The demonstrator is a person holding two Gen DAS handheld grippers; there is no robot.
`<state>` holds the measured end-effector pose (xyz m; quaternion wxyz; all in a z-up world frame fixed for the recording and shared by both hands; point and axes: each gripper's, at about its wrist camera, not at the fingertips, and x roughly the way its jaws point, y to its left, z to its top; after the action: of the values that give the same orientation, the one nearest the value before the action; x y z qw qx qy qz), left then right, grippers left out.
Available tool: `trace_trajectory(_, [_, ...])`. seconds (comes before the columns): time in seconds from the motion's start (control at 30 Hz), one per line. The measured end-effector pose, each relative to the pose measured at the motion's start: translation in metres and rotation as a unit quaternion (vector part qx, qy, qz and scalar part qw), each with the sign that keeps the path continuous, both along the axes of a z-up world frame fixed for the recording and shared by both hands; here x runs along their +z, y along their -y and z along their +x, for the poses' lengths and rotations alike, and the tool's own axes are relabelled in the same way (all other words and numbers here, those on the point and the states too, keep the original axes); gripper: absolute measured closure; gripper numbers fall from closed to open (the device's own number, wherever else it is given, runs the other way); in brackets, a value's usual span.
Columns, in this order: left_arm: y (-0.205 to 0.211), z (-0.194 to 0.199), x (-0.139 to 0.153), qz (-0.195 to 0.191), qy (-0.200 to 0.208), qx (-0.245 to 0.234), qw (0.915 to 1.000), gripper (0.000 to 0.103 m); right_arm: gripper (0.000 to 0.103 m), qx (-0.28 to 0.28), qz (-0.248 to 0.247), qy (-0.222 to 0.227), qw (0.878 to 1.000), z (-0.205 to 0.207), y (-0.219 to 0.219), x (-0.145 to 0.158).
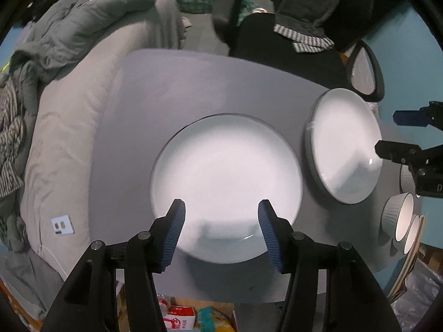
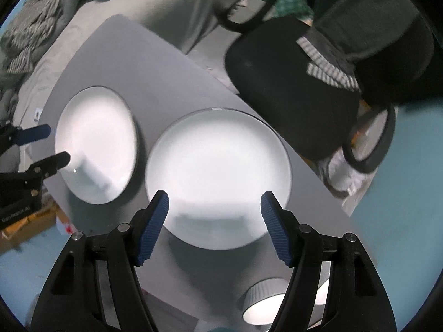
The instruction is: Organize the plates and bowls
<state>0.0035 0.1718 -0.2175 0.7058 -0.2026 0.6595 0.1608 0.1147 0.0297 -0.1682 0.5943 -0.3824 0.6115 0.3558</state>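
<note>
Both grippers, left gripper and right gripper, downward, fingers apart, empty.

Dim room; plates blown out w/ glare, fisheye edges, slight blur.

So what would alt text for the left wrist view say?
Seen from above, the open left gripper hangs over a white plate on a grey table. A second plate and ribbed bowls lie to the right.
</note>
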Motion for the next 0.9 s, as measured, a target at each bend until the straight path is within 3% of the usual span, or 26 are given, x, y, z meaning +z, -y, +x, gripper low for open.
trace_trajectory(0.33, [-0.031,-0.051,-0.025,-0.015,-0.023,0.072,0.9970,0.046,0.034,0.082,0.008,-0.017,0.996,-0.023,-0.054,-0.013])
trace_trajectory(0.9, [-0.066,-0.086,-0.067,-0.082,-0.022,0.184,0.9792,0.045,0.034,0.104,0.010,-0.080,0.991,-0.029,-0.115,-0.067])
